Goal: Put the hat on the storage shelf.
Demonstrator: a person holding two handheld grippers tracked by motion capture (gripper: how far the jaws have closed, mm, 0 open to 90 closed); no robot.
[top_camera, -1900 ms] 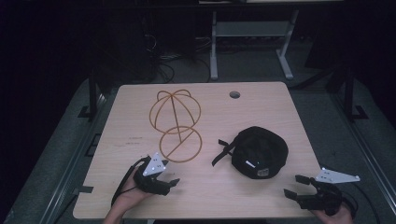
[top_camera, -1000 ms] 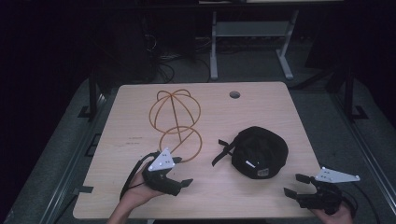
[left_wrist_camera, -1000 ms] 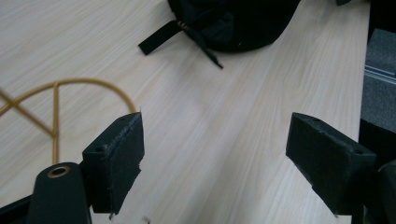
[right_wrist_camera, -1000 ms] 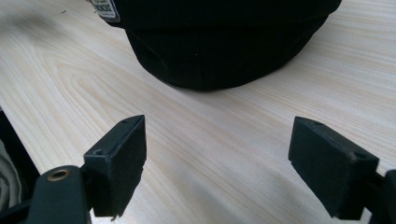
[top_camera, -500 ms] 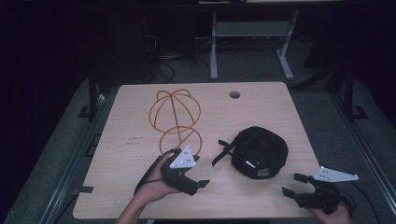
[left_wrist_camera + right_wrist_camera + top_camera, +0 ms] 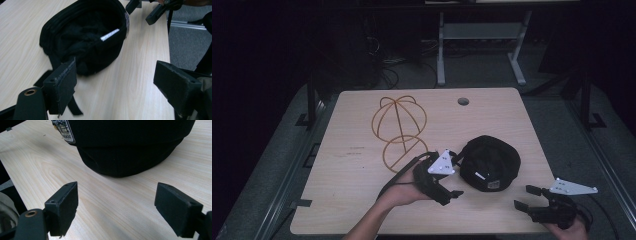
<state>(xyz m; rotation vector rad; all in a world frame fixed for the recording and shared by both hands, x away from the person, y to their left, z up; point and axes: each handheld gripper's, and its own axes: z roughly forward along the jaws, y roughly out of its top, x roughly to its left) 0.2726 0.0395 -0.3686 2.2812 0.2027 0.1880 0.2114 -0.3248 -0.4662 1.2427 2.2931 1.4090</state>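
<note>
A black cap [image 6: 489, 162] lies upside down on the right half of the wooden table [image 6: 347, 175]. My left gripper [image 6: 455, 175] is open just left of it, jaws pointing at its rim. In the left gripper view the cap [image 6: 85, 37] lies ahead with a white tag inside, and my left gripper [image 6: 117, 85] has one jaw beside the cap's strap [image 6: 42, 78]. My right gripper [image 6: 526, 198] is open at the table's front right corner, apart from the cap. In the right gripper view my right gripper [image 6: 117, 202] holds nothing, and the cap [image 6: 125, 145] sits just beyond it.
A wire cap-shaped stand [image 6: 399, 125] rests on the table left of the cap. A round cable hole [image 6: 463, 101] is near the far edge. A metal frame [image 6: 482, 45] stands on the floor behind the table. The table's right edge [image 6: 168, 50] is near the cap.
My left gripper has moved right along the front of the table, from below the wire stand to right beside the cap. The right gripper has barely moved.
</note>
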